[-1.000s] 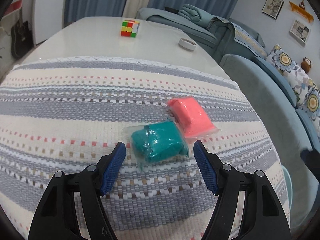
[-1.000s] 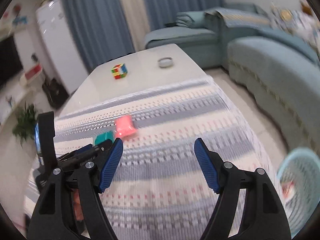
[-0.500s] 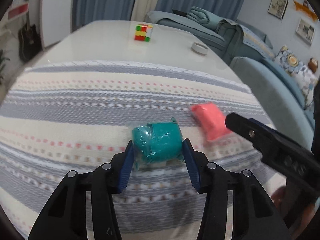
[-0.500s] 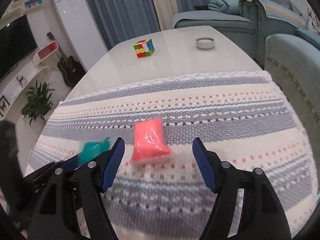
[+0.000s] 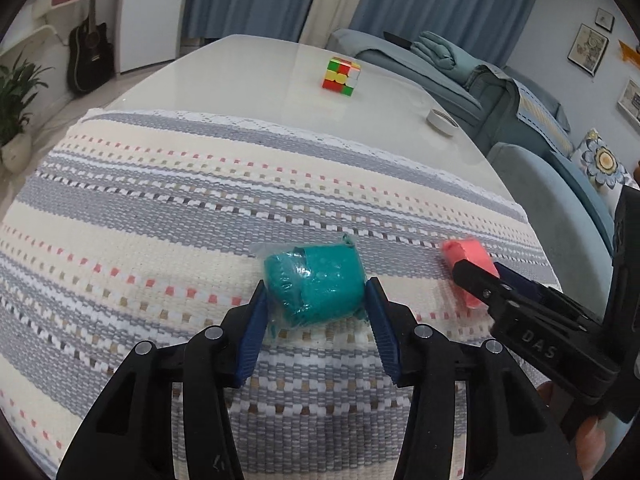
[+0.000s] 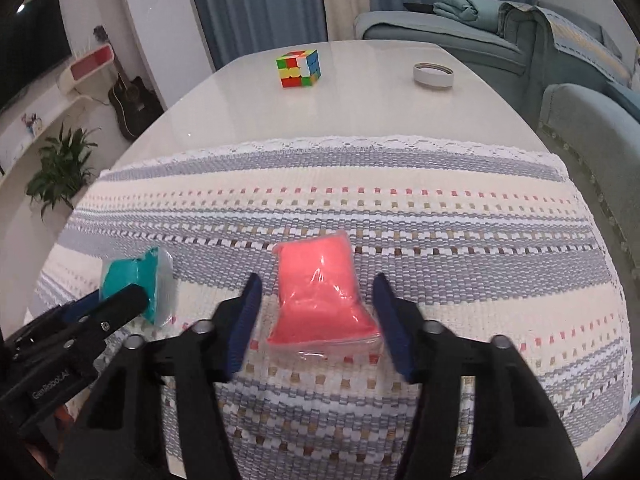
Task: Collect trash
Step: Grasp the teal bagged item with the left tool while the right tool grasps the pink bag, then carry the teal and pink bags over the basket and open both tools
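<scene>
While both packets lie on the striped cloth, your left gripper clamps the teal packet. Your right gripper has just been closing around the pink packet; its pads have not yet clamped it.

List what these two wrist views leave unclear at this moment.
- Left wrist view: the near end of the pink packet is hidden behind the right gripper.
- Right wrist view: part of the teal packet is hidden behind the left gripper.
- Right wrist view: motion blur on the blue pads leaves contact with the pink packet unclear.
- No bin appears in either view.
</scene>
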The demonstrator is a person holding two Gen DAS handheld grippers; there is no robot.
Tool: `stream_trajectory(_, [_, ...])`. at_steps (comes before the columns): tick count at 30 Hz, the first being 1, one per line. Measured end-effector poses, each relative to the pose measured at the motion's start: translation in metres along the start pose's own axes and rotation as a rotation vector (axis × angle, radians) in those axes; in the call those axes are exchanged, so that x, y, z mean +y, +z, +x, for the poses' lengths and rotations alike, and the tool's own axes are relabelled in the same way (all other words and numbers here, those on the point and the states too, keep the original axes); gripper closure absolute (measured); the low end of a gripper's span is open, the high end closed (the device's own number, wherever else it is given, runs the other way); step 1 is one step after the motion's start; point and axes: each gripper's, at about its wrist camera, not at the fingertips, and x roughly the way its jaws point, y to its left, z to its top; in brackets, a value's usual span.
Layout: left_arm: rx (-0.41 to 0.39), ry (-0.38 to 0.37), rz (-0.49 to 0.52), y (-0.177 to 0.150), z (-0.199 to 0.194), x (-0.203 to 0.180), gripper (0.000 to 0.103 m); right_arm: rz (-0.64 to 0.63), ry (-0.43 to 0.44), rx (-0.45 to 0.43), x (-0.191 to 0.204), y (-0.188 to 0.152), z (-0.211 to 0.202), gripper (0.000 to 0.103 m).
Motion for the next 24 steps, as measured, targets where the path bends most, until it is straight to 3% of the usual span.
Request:
stream_trajectory(1, [-0.001, 0.001, 0.002, -0.001, 0.000, -0.001, 0.057, -0.004, -0.008, 0.005, 0.001, -0.001, 0.001, 0.064])
stream_trajectory(6, [0.000, -0.008, 0.021, 0.002, 0.003, -0.011, 0.057, -0.026, -0.023, -0.037, 0.006, -0.006, -0.009, 0.067])
stream_trajectory(11, [-0.049, -0.104, 0.087, -0.002, -0.016, -0.044, 0.057, 0.014, -0.007, -0.062, -0.010, -0.026, -0.043, 0.068])
stream_trajectory(17, [-0.070, -0.248, 0.238, -0.031, -0.055, -0.125, 0.057, -0.034, -0.114, -0.128, -0.067, -0.067, -0.152, 0.068])
stream_trajectory(20, [-0.051, -0.379, 0.335, -0.045, -0.086, -0.187, 0.057, 0.031, -0.201, -0.147, -0.114, -0.093, -0.212, 0.067])
stream_trajectory(24, [-0.070, -0.475, 0.423, -0.057, -0.126, -0.253, 0.057, 0.145, -0.296, -0.185, -0.171, -0.126, -0.278, 0.067])
